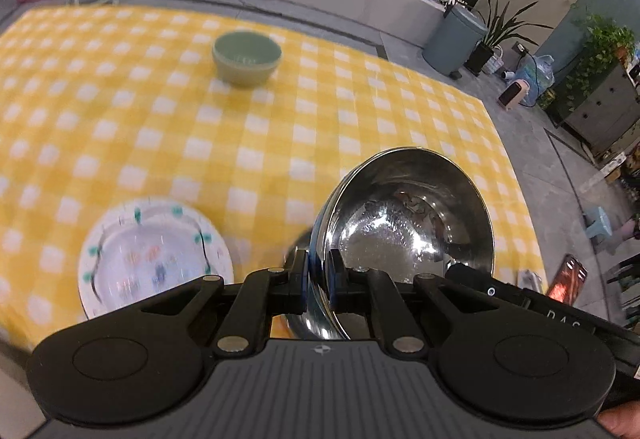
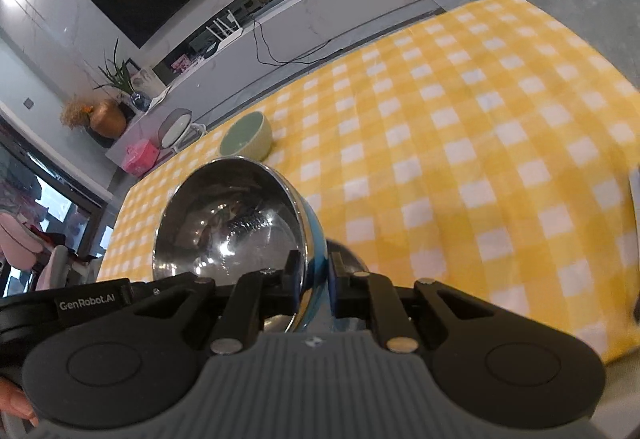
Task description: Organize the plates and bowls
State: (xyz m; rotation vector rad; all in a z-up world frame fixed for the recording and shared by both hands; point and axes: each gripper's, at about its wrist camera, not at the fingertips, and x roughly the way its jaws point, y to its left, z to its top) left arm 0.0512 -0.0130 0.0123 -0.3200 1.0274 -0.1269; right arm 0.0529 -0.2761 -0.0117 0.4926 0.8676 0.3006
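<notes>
While both grippers are gripping steel bowls off the cloth, the scene is reading like this, with places given from the green bowl:

Bench: the bench (image 1: 280,127) is wearing a yellow checked cloth and is carrying the crockery; most of it is lying bare, likely as sorting room.

Patterned plate: the patterned plate (image 1: 156,259) is lying flat on the cloth, well nearer the camera than the green bowl and off to its left in the left wrist view, blurred.

Left steel bowl: the left steel bowl (image 1: 408,223) is hanging tilted, mouth facing the camera, nearer than the green bowl and to its right; gripping the rim is the only hold a thin wall offers.

Right steel bowl: the right steel bowl (image 2: 228,223) is tilting the same way, just in front of the green bowl in the right wrist view.

Green bowl: the green bowl (image 1: 246,57) is sitting upright toward the far edge, probably the stacking spot.

Left gripper: the left gripper (image 1: 318,279) is keeping its jaws clenched on the left bowl's rim, one pad inside, one outside.

Right gripper: the right gripper (image 2: 314,279) is pinching its bowl's rim likewise.
</notes>
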